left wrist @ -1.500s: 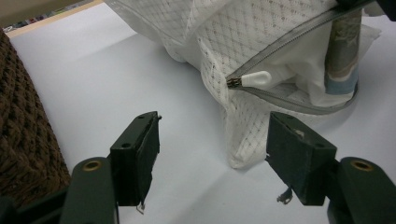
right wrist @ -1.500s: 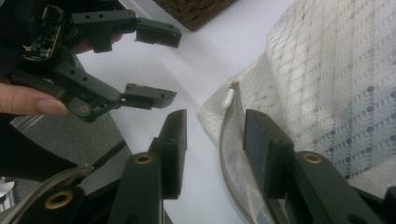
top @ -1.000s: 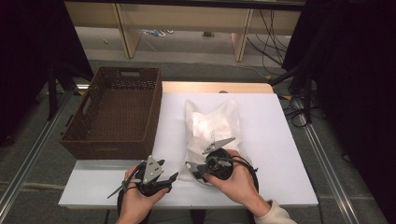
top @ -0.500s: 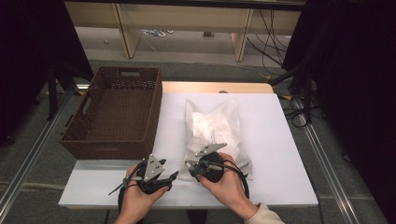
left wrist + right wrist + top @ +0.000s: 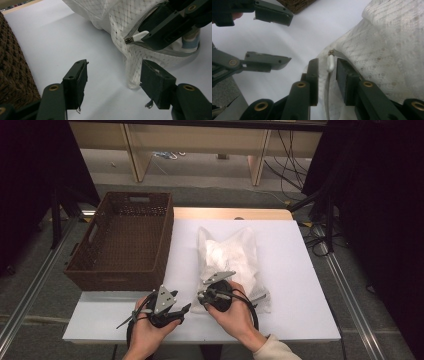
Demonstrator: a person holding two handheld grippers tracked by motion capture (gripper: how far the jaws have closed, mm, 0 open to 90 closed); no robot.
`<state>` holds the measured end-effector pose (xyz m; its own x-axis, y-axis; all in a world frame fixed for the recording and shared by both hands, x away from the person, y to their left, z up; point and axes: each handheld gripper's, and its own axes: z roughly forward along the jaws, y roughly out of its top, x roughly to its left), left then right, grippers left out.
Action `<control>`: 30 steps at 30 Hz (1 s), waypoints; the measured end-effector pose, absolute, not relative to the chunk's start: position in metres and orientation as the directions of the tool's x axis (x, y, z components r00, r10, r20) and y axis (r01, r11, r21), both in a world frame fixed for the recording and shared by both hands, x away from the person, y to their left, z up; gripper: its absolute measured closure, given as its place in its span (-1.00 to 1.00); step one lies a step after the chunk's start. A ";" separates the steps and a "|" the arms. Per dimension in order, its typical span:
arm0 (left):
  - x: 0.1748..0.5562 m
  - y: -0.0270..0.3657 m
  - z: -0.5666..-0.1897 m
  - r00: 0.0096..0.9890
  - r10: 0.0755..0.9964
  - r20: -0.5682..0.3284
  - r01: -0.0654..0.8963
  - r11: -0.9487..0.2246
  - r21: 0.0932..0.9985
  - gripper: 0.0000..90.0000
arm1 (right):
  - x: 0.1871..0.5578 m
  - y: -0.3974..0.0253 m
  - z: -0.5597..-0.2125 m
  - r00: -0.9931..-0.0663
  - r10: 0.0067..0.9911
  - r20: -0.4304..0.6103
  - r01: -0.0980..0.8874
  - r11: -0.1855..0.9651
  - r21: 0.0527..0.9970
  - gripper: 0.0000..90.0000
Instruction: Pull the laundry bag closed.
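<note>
A white mesh zip bag lies in the middle of the white table. My right gripper is at the bag's near left corner, its jaws a narrow gap apart around the white zipper pull, which hangs between the fingertips of the right gripper. The same pull pokes out beside that gripper in the left gripper view. My left gripper is just left of it, wide open over bare table, with the bag's corner near one jaw of the left gripper.
A brown wicker basket stands at the table's left, close beside the left gripper. The bag has bare white tabletop to its right and behind it. Cables and table legs lie on the floor beyond.
The right gripper has slid left along the bag's near edge to the zipper pull. The left gripper has stayed almost still.
</note>
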<state>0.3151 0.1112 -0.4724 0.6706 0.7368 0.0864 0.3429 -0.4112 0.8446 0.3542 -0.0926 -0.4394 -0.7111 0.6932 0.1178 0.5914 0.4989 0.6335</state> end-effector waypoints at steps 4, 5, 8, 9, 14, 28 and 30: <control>0.314 0.109 -0.474 0.675 0.736 0.049 0.366 -0.392 0.844 -0.14 | 0.356 -0.089 -0.441 -0.702 0.702 0.121 0.602 0.494 0.627 0.67; 0.314 0.109 -0.474 0.676 0.735 0.056 0.360 -0.395 0.845 -0.14 | 0.357 -0.088 -0.442 -0.703 0.702 0.114 0.599 0.498 0.627 0.68; 0.314 0.109 -0.474 0.669 0.741 0.051 0.368 -0.391 0.843 -0.14 | 0.358 -0.085 -0.442 -0.693 0.711 0.119 0.610 0.490 0.623 0.71; 0.313 0.109 -0.474 0.665 0.745 0.056 0.376 -0.399 0.836 -0.14 | 0.359 -0.085 -0.443 -0.700 0.706 0.109 0.599 0.497 0.627 0.72; 0.313 0.108 -0.474 0.660 0.749 0.049 0.382 -0.391 0.837 -0.13 | 0.361 -0.081 -0.445 -0.691 0.715 0.110 0.608 0.492 0.623 0.79; 0.319 0.100 -0.471 0.716 0.698 -0.013 0.383 -0.378 0.843 0.06 | 0.362 -0.088 -0.440 -0.684 0.711 0.165 0.639 0.474 0.606 0.92; 0.324 0.098 -0.471 0.737 0.675 -0.011 0.372 -0.393 0.841 0.08 | 0.360 -0.089 -0.437 -0.683 0.711 0.168 0.642 0.475 0.602 0.92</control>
